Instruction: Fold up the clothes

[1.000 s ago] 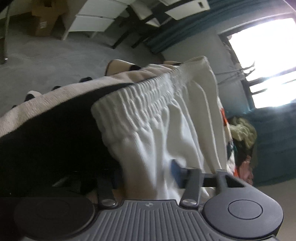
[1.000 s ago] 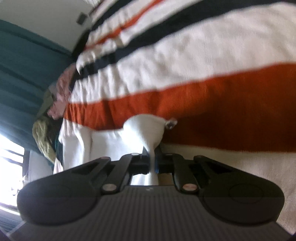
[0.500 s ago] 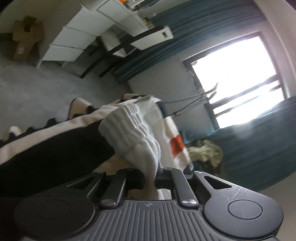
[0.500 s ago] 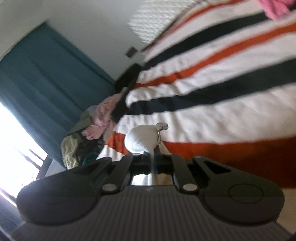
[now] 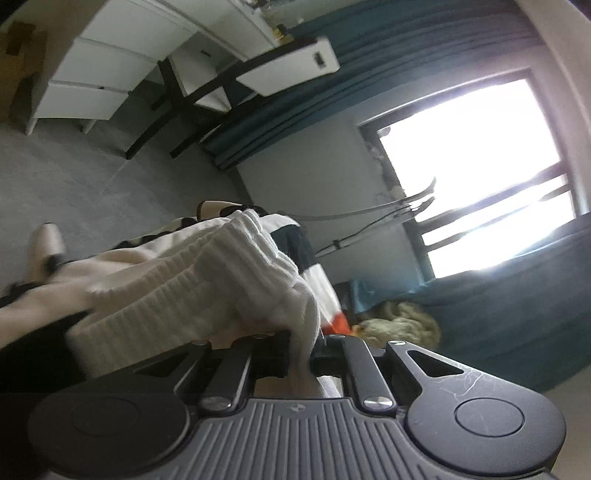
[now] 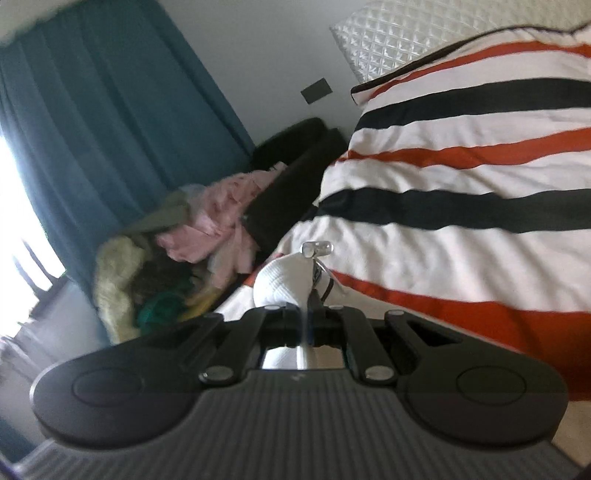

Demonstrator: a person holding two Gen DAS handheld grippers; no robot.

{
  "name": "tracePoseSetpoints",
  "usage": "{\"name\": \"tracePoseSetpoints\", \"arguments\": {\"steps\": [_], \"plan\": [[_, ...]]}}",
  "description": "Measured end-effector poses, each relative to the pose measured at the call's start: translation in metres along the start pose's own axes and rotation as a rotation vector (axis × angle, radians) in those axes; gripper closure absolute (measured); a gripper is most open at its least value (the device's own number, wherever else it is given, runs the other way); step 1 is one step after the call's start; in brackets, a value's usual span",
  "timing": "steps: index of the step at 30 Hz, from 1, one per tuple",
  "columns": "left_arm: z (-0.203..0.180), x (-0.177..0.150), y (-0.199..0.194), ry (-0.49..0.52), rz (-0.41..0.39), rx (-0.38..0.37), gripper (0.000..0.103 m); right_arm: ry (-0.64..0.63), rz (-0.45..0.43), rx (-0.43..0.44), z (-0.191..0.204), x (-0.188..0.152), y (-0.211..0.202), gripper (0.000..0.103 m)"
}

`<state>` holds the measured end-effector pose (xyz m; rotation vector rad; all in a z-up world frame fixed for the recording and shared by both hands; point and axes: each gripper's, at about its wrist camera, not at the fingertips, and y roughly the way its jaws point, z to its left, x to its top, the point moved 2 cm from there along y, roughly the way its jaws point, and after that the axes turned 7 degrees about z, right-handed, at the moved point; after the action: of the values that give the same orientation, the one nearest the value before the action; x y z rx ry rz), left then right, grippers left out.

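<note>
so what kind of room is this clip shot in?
Most likely a bedroom in a home. A bed with a striped duvet and quilted headboard, teal curtains by a window, and a heap of unfolded clothes beside the bed.

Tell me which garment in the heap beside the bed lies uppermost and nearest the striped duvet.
The pink garment. It drapes over the top of the heap, against the dark bed frame, while the pale yellow fleece and the green item sit lower, toward the window.
</note>
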<state>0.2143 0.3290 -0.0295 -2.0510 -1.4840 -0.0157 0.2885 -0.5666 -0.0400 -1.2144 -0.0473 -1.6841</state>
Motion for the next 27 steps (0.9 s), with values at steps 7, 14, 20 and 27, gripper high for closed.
{"name": "tracePoseSetpoints", "arguments": {"steps": [7,14,20,27], "plan": [[-0.009,0.001,0.141,0.169,-0.052,0.122,0.091,-0.059,0.000,-0.179,0.016,-0.055,0.098,0.096],[-0.023,0.008,0.155,0.112,-0.030,0.169,0.091,-0.179,-0.009,-0.168,0.031,-0.060,0.103,0.096],[-0.014,-0.005,0.120,0.100,-0.058,0.130,0.072,-0.129,0.068,-0.072,0.018,-0.053,0.097,0.093],[-0.013,-0.054,0.055,0.090,-0.003,0.012,0.026,-0.036,0.172,0.134,-0.019,-0.037,0.021,0.042]]}}
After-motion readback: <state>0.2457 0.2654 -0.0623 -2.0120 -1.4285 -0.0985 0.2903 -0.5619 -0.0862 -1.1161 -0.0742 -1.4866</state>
